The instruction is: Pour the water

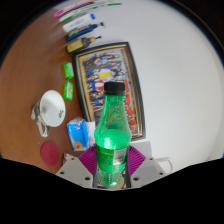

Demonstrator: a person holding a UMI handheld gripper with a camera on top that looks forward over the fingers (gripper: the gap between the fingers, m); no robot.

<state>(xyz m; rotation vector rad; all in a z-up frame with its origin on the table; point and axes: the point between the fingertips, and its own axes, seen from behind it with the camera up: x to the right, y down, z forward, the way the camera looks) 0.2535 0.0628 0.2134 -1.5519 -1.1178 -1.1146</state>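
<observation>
The gripper (110, 170) holds a green plastic bottle (111, 135) between its two fingers, which pinch the lower body of the bottle from either side; the pink pads (88, 160) press against its ribbed lower section. The bottle stands upright between the fingers, with a black screw cap (115, 89) on top, and its upper body glows bright translucent green.

Beyond the bottle, ahead of the fingers, lies a framed picture (108, 72) with a dark brown frame and a crowded colourful print, lying flat on the white tabletop (175, 70). To the left of the fingers, a small blue-and-white packet (77, 131) lies near the bottle's base. Further left sits a white cup (52, 106) seen from above, and close to the left finger is a round dark pink object (50, 151) that could be a lid or coaster; which one is unclear. Between the cup and the picture frame are two small green items (68, 82). Far ahead of the fingers, past the frame, several boxes and tubes (80, 28) lie together at the table's far side.
</observation>
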